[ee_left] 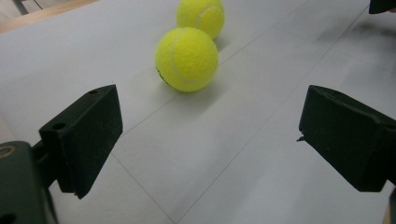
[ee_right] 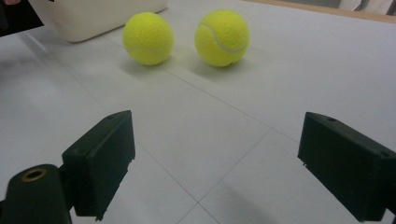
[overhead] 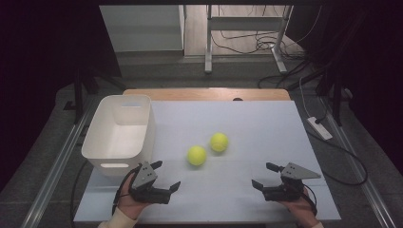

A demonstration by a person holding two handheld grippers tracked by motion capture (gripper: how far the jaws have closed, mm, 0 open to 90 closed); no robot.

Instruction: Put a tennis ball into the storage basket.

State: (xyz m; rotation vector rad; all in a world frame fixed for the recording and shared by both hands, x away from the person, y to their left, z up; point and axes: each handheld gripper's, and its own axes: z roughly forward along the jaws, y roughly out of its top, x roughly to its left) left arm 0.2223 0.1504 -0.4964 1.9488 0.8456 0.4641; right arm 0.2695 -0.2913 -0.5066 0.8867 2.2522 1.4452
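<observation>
Tennis balls (overhead: 196,155), pale table (overhead: 266,128), dim room

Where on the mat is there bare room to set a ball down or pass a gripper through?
Free: the wide stretch right of the two tennis balls out to the mat's right edge, the strip behind them, and the front strip between the left gripper and right gripper. Tighter: the gap between the white bin and the nearer ball.

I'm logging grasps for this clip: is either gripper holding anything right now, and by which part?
Nothing is held. The left gripper and right gripper are both open and empty; both tennis balls lie on the table.
</observation>
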